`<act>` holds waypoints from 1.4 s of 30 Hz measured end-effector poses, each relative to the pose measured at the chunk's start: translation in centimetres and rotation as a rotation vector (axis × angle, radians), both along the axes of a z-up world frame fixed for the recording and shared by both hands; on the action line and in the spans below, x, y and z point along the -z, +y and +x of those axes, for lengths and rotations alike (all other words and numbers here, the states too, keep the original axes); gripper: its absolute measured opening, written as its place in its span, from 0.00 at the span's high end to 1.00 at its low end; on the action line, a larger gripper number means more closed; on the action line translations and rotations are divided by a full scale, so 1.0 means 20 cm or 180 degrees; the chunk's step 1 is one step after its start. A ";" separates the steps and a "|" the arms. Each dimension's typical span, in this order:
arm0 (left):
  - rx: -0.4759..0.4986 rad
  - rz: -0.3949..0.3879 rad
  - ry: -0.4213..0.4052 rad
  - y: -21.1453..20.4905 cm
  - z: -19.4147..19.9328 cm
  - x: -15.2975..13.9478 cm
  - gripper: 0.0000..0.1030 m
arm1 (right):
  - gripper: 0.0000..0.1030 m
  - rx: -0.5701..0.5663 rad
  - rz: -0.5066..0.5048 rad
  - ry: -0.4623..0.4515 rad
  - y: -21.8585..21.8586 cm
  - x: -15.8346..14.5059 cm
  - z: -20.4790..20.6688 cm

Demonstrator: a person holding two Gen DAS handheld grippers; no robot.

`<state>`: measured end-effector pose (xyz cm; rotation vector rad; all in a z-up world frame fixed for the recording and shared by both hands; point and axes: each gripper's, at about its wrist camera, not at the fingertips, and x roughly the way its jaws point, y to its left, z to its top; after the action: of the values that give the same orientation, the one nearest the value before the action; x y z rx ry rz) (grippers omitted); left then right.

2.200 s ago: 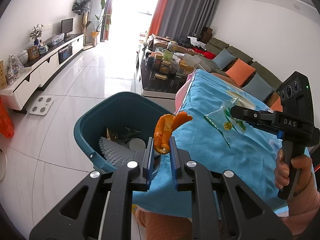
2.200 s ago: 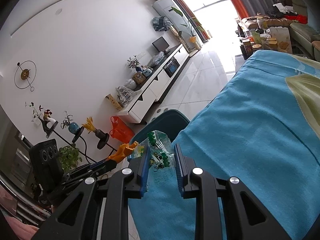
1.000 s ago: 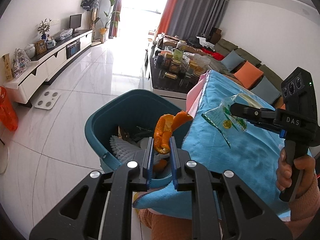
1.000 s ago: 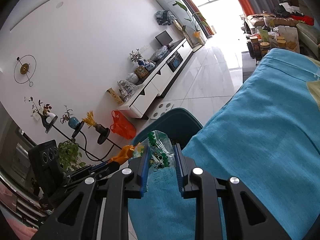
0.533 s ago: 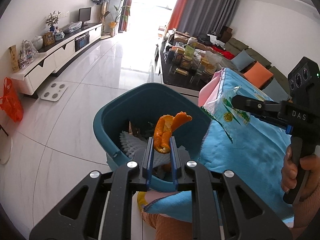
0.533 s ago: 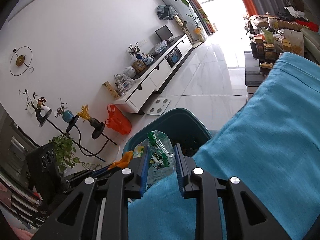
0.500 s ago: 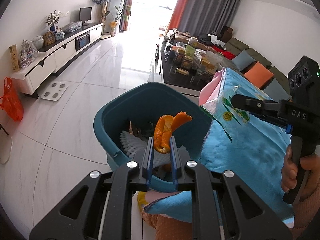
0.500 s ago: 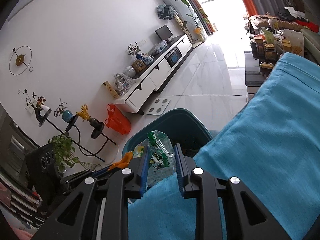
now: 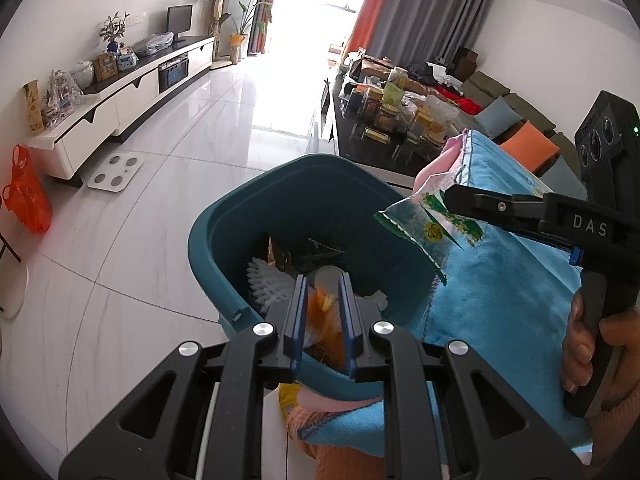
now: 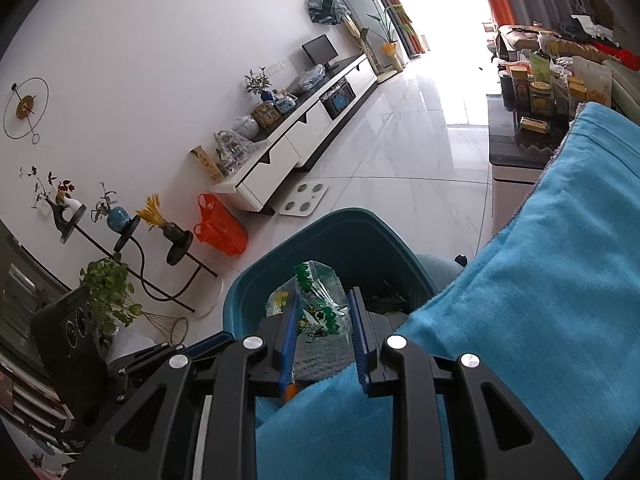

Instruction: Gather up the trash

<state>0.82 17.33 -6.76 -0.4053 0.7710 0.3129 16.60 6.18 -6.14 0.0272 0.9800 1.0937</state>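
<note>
A teal trash bin [image 9: 208,240] stands on the floor beside a table draped in blue cloth [image 9: 500,300]. My left gripper [image 9: 323,280] hovers over the bin's near rim, its jaws a narrow gap apart. An orange peel [image 9: 326,320] is a blurred streak low between the pads and looks loose. My right gripper [image 9: 450,198], held by a hand [image 9: 588,344], reaches in from the right. It is shut on a clear green-printed wrapper [image 9: 424,228] over the bin's right edge. From the right wrist, that gripper [image 10: 324,300] pinches the wrapper [image 10: 316,280] above the bin [image 10: 256,276].
The bin holds a white foam net [image 9: 266,284] and other scraps. Behind it stands a dark low table [image 9: 340,136] crowded with jars. A white TV cabinet [image 9: 120,108], a floor scale [image 9: 116,170] and an orange bag [image 9: 26,196] lie left. A sofa [image 9: 528,144] is at the right.
Both grippers moved toward and over the bin. The orange peel stood above the left fingertips before; it has dropped low between them and is blurred. The wrapper now hangs over the bin's mouth.
</note>
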 end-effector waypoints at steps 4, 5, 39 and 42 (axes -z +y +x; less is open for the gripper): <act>-0.0031 0.0022 0.0024 0.00 0.03 0.01 0.85 | 0.75 -0.0020 -0.0048 -0.0013 0.04 0.00 0.00; -0.0039 0.0032 0.0038 0.01 0.04 0.02 0.85 | 0.74 -0.0020 -0.0064 -0.0012 0.05 0.01 0.00; 0.0131 0.0520 -0.0665 -0.31 -0.16 -0.11 0.05 | 0.19 0.0324 0.0277 -0.0615 -0.51 -0.13 -0.18; 0.0128 0.0632 -0.0760 -0.41 -0.16 -0.14 0.05 | 0.16 0.0499 0.0348 -0.0750 -0.64 -0.16 -0.22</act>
<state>-2.42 9.10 -3.94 -0.2340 0.5083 0.2942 12.18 -6.68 -3.03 0.0616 0.6948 0.9804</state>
